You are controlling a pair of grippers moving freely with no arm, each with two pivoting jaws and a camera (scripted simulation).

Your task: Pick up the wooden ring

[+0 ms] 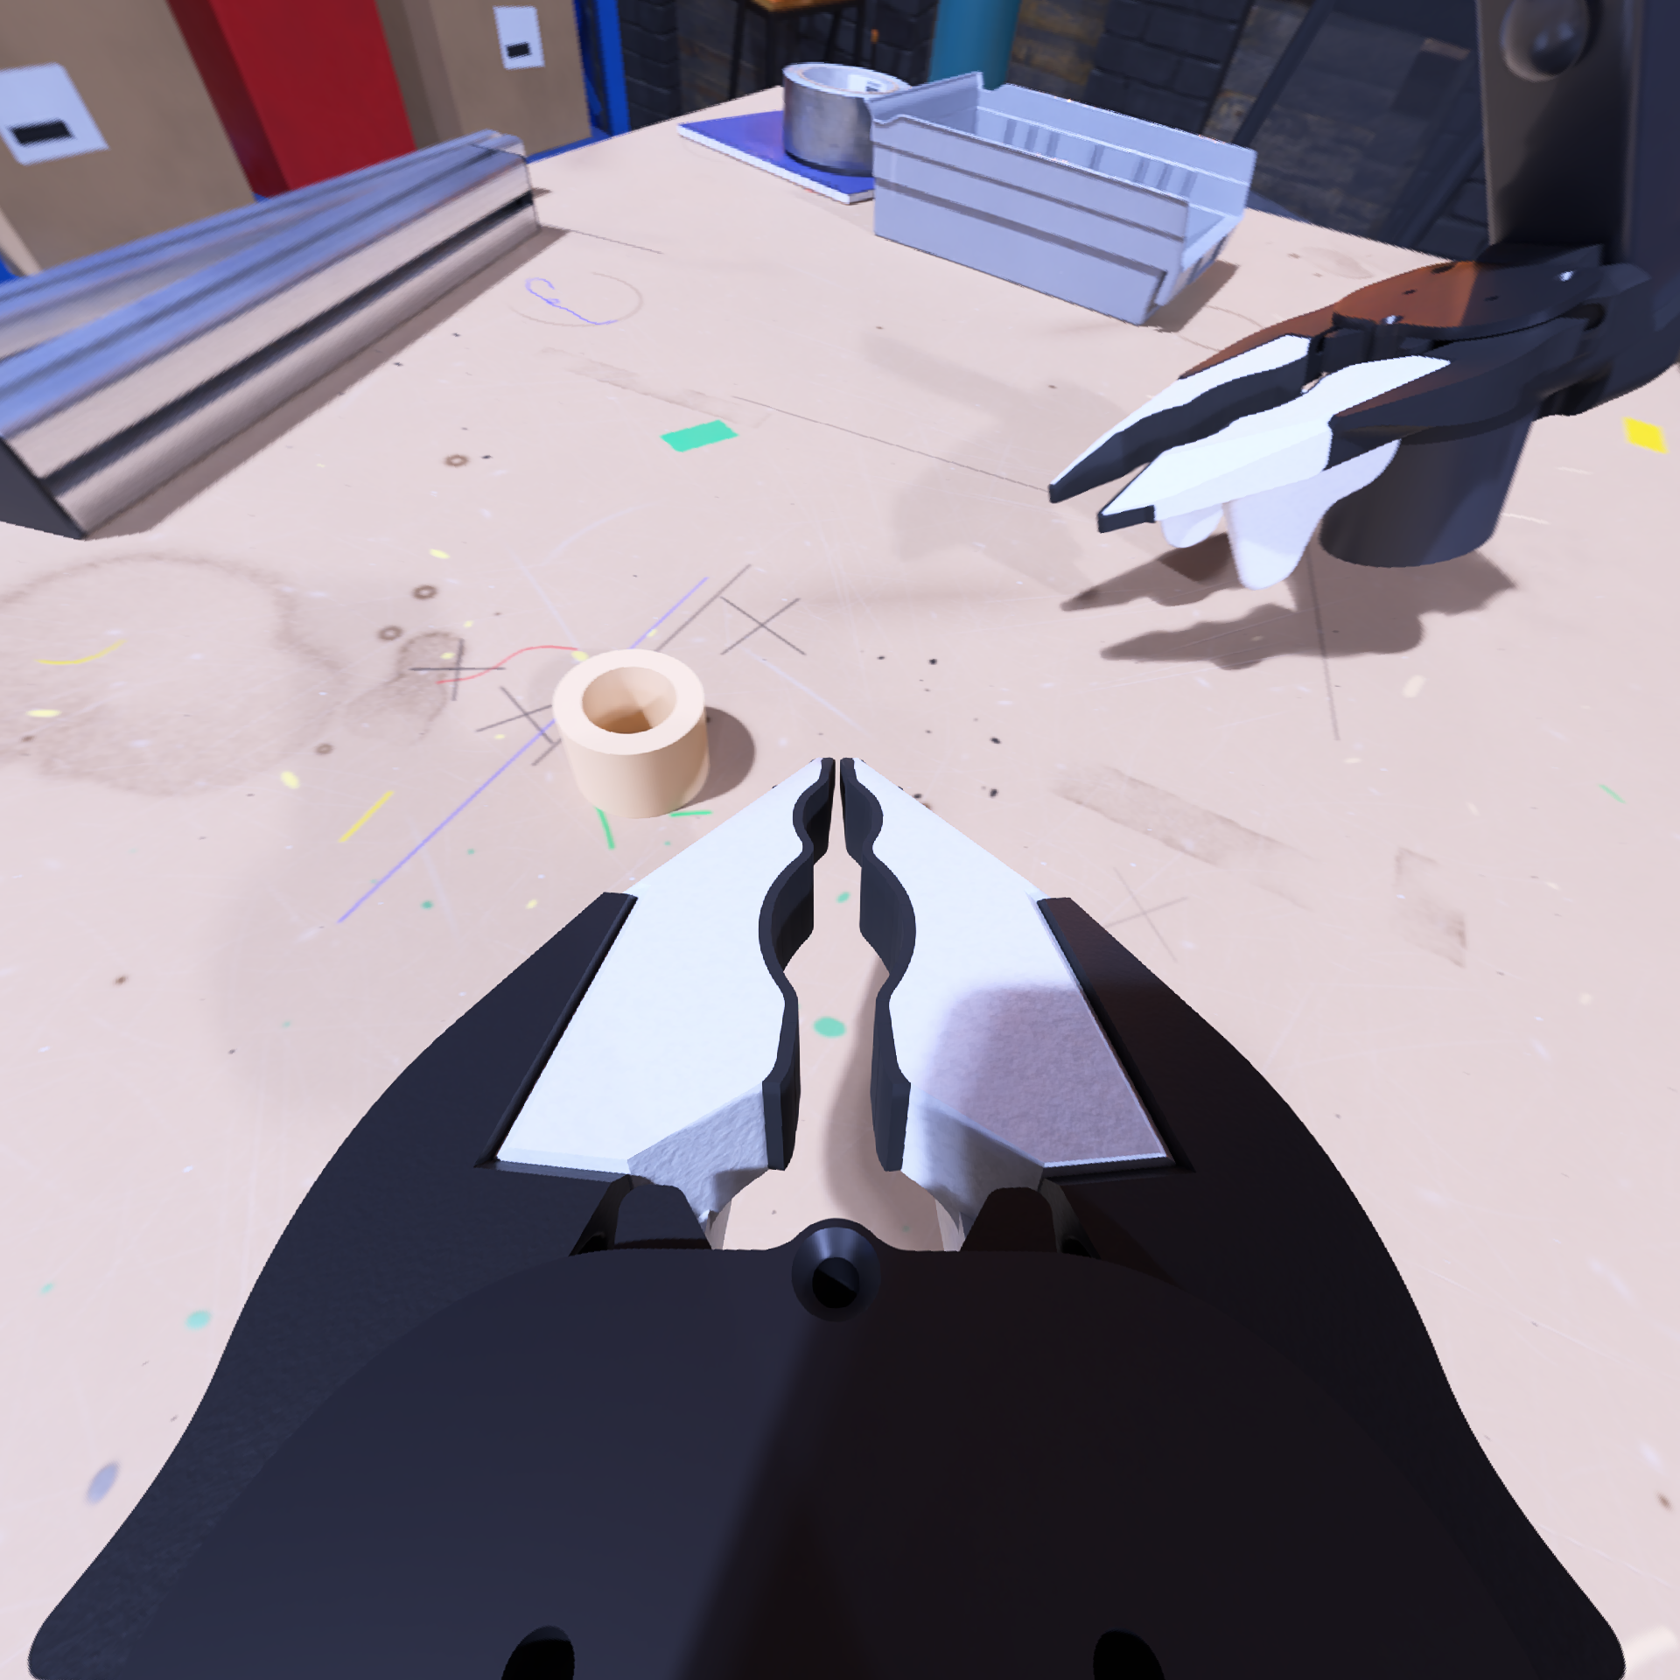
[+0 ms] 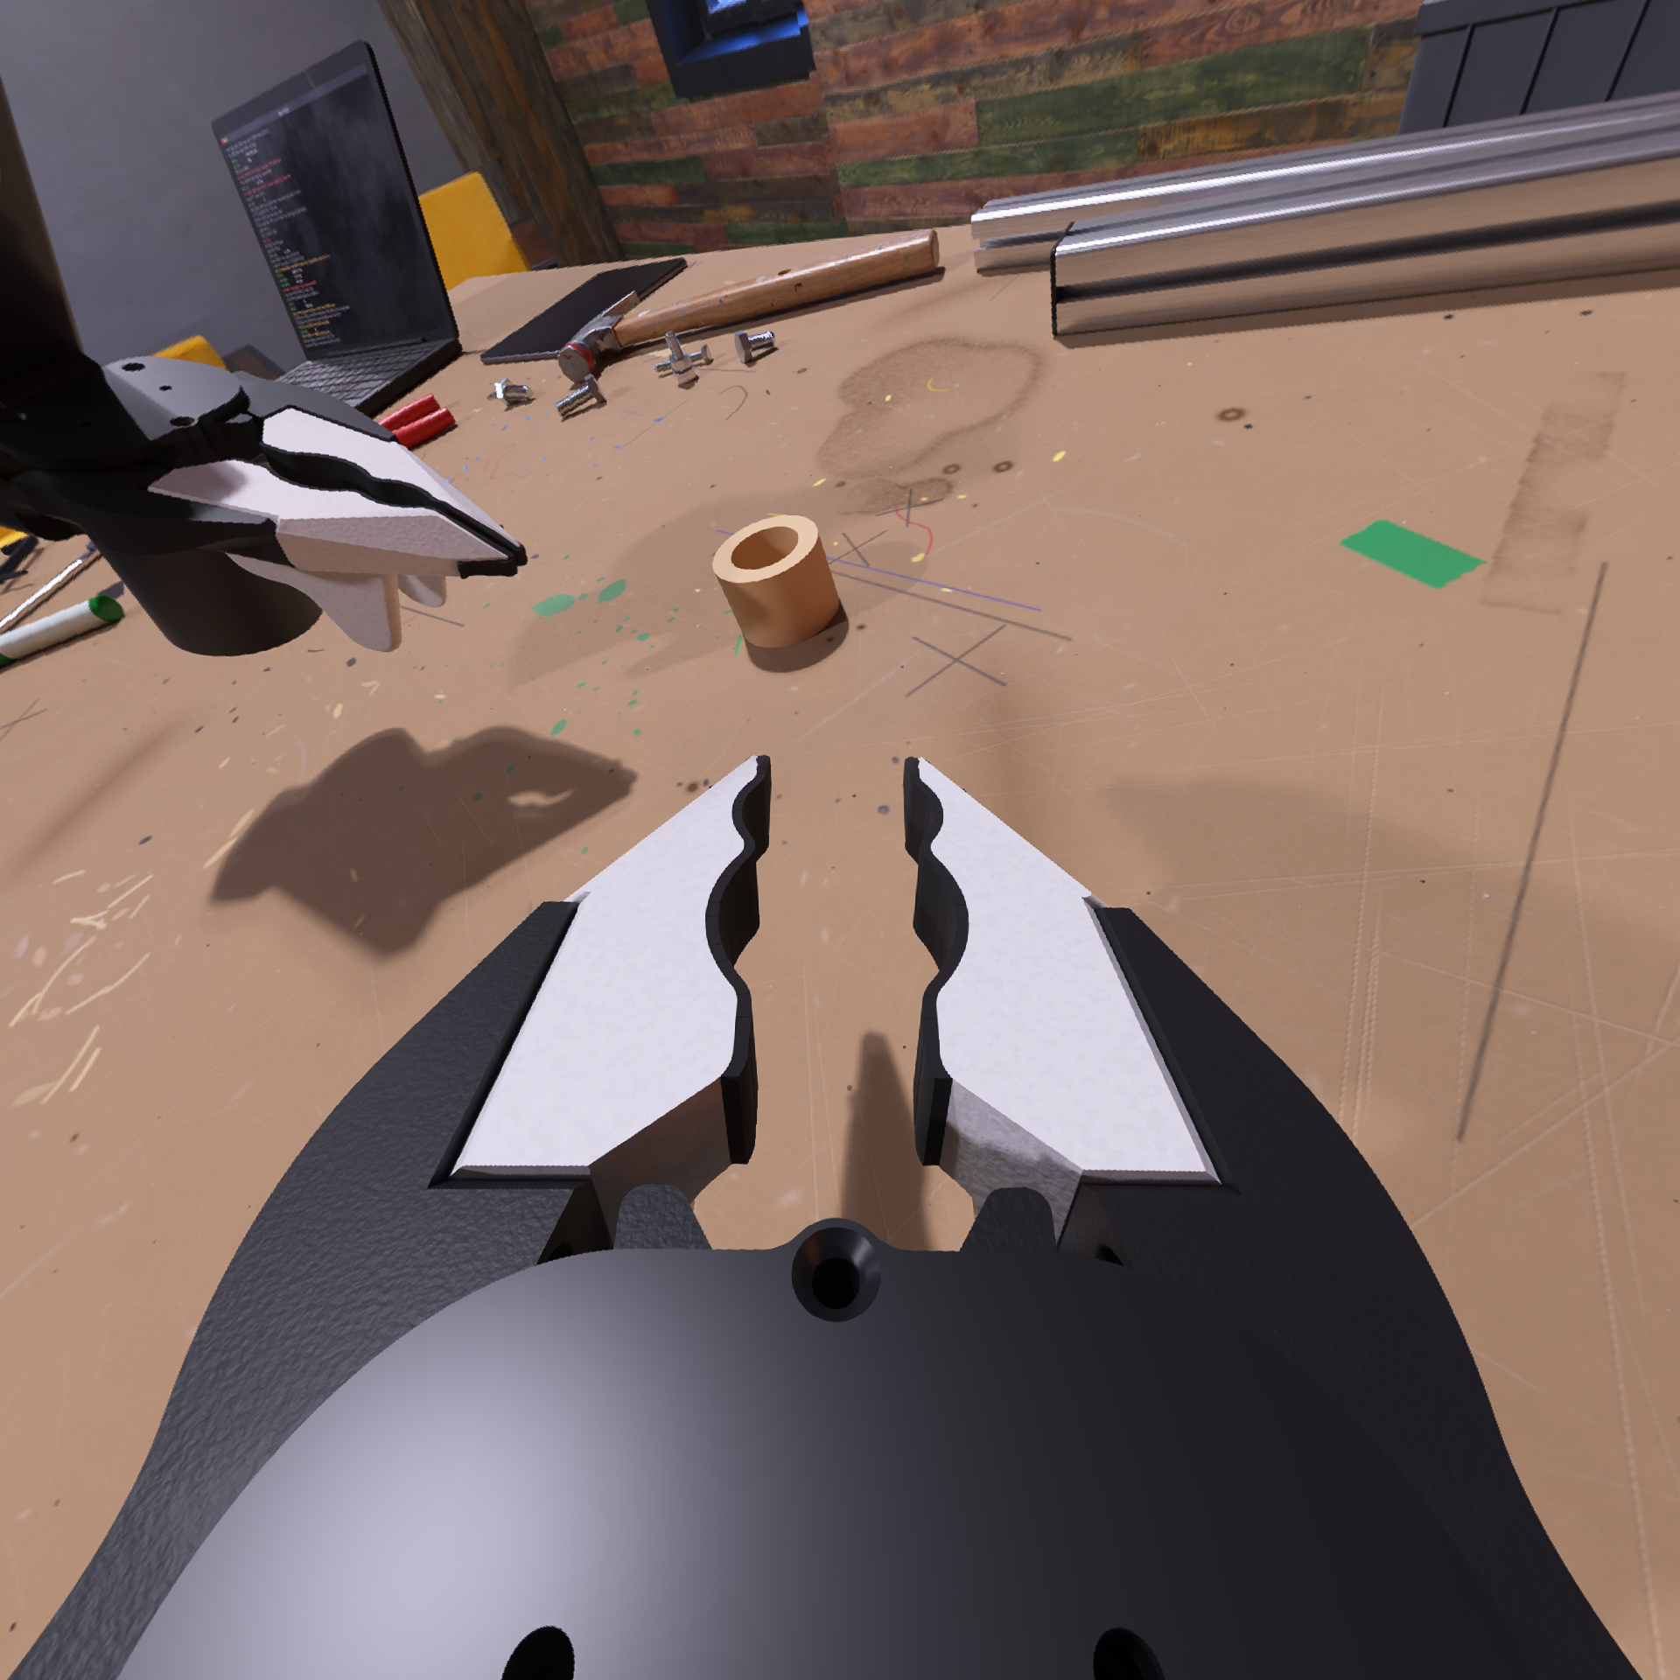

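The wooden ring is a short pale tube standing upright on the table, hole upward. In the left wrist view it sits just ahead and left of my left gripper, which is shut and empty. In the right wrist view the ring stands ahead of my right gripper, which is open and empty, some way short of it. The right gripper also shows in the left wrist view at the right, above the table. The left gripper shows in the right wrist view at the left, shut.
Long metal rails lie at the left back. A grey plastic bin and a metal can stand at the far edge. A hammer, bolts, a laptop and a marker lie across the table.
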